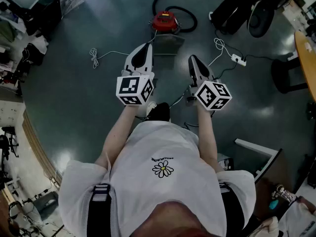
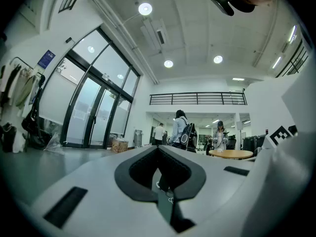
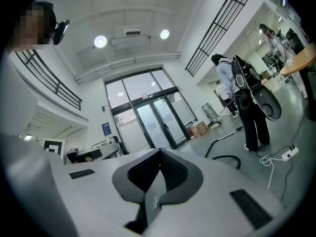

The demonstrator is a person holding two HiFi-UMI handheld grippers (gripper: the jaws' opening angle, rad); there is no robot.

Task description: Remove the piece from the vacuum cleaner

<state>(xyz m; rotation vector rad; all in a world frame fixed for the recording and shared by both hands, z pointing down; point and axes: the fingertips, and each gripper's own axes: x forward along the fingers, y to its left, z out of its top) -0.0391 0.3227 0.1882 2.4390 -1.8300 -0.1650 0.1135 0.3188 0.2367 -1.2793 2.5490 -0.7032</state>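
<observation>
In the head view a red vacuum cleaner (image 1: 165, 21) stands on the grey floor ahead of me, with a black hose (image 1: 190, 15) looping round behind it. Both grippers are held up in front of my chest and point toward it, well short of it. My left gripper (image 1: 148, 46) is shut with nothing in it; in the left gripper view (image 2: 158, 149) its pads meet. My right gripper (image 1: 191, 58) is also shut and empty, with the pads together (image 3: 159, 152). The right gripper view shows the black hose (image 3: 224, 157) lying on the floor.
A white power strip (image 1: 238, 59) with its cable lies right of the vacuum cleaner, and a loose white cable (image 1: 98, 57) lies to the left. A black chair (image 1: 261, 14) and a wooden table edge (image 1: 306, 58) are at the right. A person with a backpack (image 3: 247, 98) stands nearby.
</observation>
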